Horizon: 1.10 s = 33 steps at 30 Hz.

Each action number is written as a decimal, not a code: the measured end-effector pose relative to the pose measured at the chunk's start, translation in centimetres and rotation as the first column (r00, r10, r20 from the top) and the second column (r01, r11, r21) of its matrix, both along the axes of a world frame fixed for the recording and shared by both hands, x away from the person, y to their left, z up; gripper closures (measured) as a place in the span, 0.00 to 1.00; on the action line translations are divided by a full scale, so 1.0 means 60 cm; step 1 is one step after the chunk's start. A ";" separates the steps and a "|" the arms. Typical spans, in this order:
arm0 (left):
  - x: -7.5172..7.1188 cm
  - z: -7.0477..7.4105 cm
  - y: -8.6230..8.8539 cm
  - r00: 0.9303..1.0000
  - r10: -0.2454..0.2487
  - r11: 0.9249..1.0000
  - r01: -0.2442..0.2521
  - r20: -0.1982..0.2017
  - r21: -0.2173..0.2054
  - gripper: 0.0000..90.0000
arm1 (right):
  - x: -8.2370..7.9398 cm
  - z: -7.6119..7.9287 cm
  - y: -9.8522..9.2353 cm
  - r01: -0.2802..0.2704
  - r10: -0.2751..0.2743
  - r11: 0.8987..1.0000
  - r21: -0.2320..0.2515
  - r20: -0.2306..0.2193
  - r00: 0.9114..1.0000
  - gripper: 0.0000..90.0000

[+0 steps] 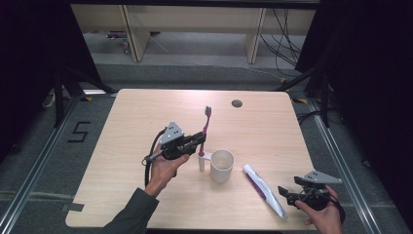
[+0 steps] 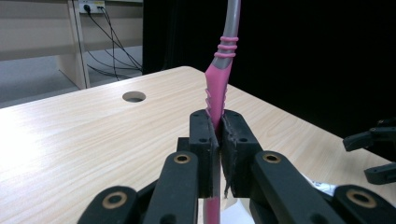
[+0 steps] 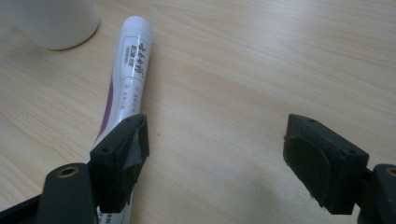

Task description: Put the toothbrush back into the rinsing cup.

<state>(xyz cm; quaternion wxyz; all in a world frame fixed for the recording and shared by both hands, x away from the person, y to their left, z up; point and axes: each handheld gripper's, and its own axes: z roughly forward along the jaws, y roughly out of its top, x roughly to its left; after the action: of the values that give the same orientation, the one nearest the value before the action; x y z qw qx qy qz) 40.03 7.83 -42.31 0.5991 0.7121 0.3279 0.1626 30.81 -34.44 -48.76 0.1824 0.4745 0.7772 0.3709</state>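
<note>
A pink toothbrush [image 1: 205, 127] stands upright, clamped by its handle in the left gripper [image 1: 200, 138], bristles above the jaws. A white mug [image 1: 222, 165] sits just beside. The right gripper [image 1: 285, 193] gapes empty beside a toothpaste tube [image 1: 263, 187].

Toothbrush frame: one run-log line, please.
left gripper: shut on toothbrush, upright beside mug | right gripper: open, by toothpaste tube | table
</note>
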 end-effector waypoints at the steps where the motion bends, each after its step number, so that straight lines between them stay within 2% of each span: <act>1: -0.001 -0.004 0.000 1.000 -0.002 1.000 0.002 -0.004 0.006 0.92 | 0.000 -0.001 0.000 -0.003 0.003 1.000 -0.005 0.000 1.000 0.26; 3: -0.002 -0.008 -0.001 1.000 -0.008 1.000 0.008 -0.007 0.012 0.92 | -0.002 0.000 0.003 0.007 -0.007 1.000 0.010 -0.015 1.000 0.26; 8: -0.007 -0.021 0.001 1.000 -0.015 0.999 0.016 -0.018 0.035 0.92 | -0.001 -0.001 0.003 0.006 -0.006 1.000 0.012 -0.015 1.000 0.26; 12: -0.010 -0.028 0.002 1.000 -0.021 0.999 0.022 -0.023 0.036 0.92 | -0.002 0.000 0.005 0.005 -0.004 1.000 0.022 -0.032 0.999 0.26; 15: -0.016 -0.036 0.003 0.999 -0.024 0.997 0.026 -0.037 0.070 0.91 | -0.002 0.000 0.005 0.006 -0.005 1.000 0.024 -0.035 0.999 0.26; 20: -0.021 -0.047 0.005 0.998 -0.033 0.996 0.038 -0.053 0.086 0.91 | -0.002 -0.001 0.005 0.004 -0.003 1.000 0.020 -0.032 0.999 0.26; 30: -0.023 -0.055 0.002 0.996 -0.047 0.991 0.057 -0.082 0.120 0.89 | -0.002 -0.001 0.005 0.004 -0.003 1.000 0.023 -0.036 0.999 0.26; 33: -0.024 -0.056 0.001 0.995 -0.047 0.991 0.057 -0.086 0.118 0.88 | -0.002 -0.001 0.005 0.004 -0.004 1.000 0.020 -0.038 0.999 0.26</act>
<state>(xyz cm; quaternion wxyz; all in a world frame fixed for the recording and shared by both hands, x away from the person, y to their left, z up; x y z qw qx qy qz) 38.59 7.92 -45.68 0.5449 0.7614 0.3236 0.1366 30.67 -34.13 -48.81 0.1637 0.4847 0.7758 0.3692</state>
